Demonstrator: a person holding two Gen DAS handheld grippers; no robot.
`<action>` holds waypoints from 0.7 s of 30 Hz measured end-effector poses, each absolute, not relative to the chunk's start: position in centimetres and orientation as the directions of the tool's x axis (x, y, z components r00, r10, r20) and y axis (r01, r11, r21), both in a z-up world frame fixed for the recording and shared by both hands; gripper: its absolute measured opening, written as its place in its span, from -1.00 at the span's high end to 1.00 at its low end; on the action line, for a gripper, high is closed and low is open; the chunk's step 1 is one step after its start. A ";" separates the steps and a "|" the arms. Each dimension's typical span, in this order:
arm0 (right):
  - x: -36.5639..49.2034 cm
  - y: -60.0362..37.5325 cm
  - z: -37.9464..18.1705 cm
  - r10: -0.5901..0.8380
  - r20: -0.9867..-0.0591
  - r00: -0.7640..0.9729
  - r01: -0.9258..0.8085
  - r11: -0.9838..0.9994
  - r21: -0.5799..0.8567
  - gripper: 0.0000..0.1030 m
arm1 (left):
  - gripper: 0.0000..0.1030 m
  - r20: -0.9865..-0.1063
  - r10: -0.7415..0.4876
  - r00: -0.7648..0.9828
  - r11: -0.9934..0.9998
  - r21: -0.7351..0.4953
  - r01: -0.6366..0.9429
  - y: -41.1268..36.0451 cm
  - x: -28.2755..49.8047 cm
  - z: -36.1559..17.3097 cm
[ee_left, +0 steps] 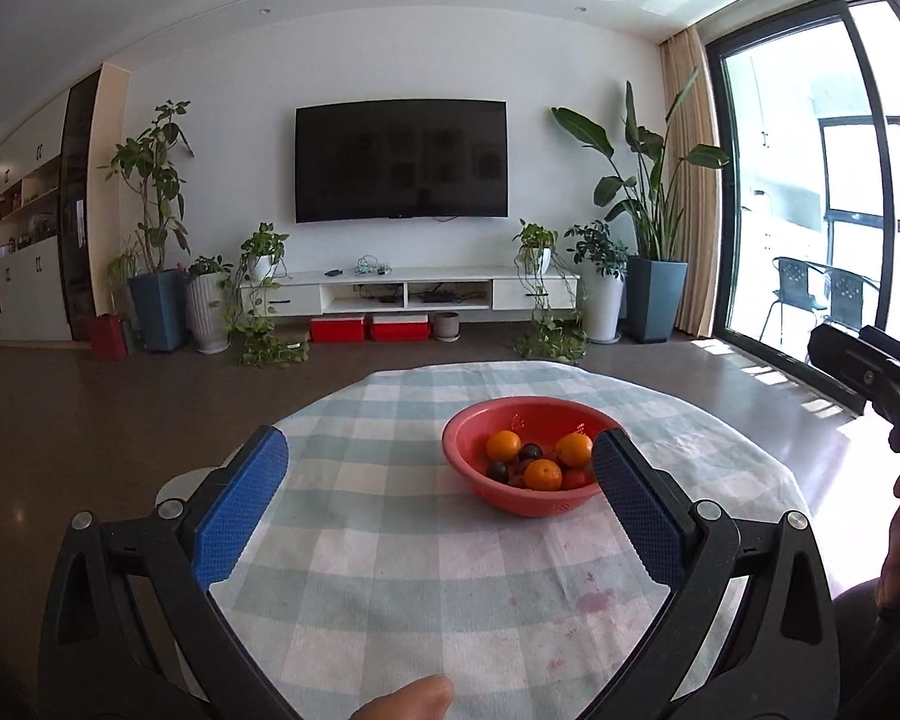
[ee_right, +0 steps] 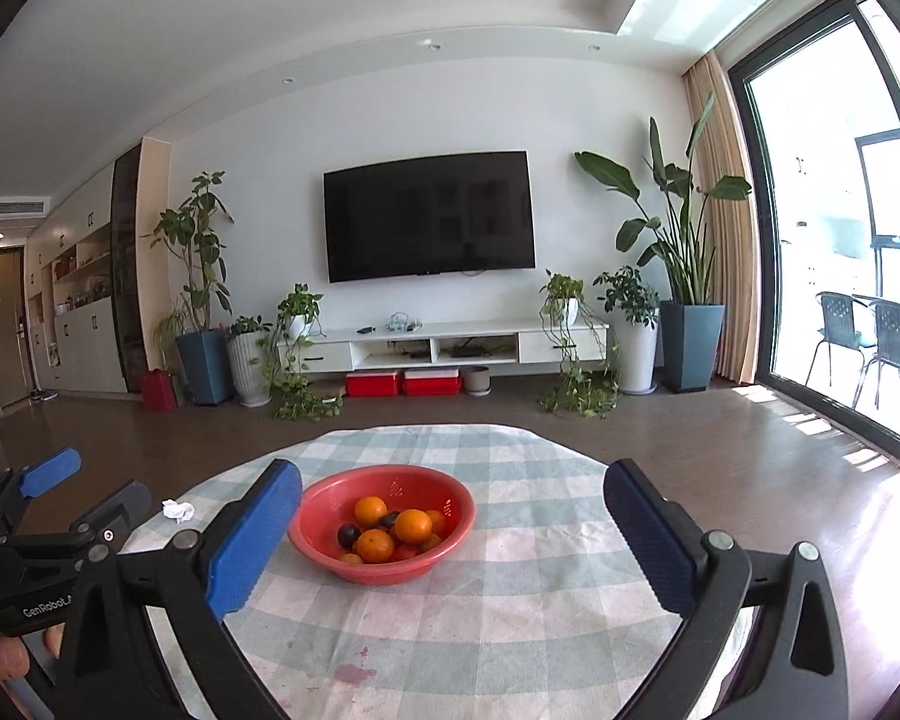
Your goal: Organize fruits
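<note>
Fingertip [ee_left: 414,699]: seen at the bottom edge of the left wrist view, nearest the camera, over the cloth.
Left gripper [ee_left: 441,480]: held above the near part of the surface, blue pads spread wide apart, nothing between them; in the right wrist view it is seen at the far left [ee_right: 72,498].
Tissue [ee_right: 178,510]: a crumpled white scrap lying on the cloth, left of the bowl and apart from it.
Cloth [ee_left: 390,546]: checked pale green and white, spread over the round surface, marked with reddish stains near the front edge.
Bowl [ee_right: 330,501]: red, perforated wall, set on the cloth towards the far middle of the surface.
Fruits [ee_right: 413,525]: gathered inside the bowl; three oranges on top, dark plums and small red pieces among them.
Right gripper [ee_right: 453,525]: pads spread wide apart with nothing clamped; the bowl is seen through the gap, well beyond the pads. Its black body shows at the right edge of the left wrist view [ee_left: 870,372].
</note>
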State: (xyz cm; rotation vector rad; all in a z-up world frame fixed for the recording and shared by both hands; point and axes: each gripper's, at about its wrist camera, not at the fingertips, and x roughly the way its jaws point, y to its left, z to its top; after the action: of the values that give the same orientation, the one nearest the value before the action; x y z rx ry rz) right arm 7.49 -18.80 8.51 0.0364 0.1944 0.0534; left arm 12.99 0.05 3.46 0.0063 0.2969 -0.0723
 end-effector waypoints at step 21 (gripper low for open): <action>4.7 -20.1 4.9 0.015 -0.455 0.891 0.031 0.995 0.094 -1.00 | -1.00 -0.589 -0.035 0.808 0.999 -0.004 0.040 -2.4 11.5 -1.9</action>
State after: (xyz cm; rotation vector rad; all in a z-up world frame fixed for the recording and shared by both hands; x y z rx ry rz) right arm 4.66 -20.13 4.86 0.0994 0.4722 -0.0079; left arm 11.50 -2.42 -1.91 0.0084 0.6295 -0.0403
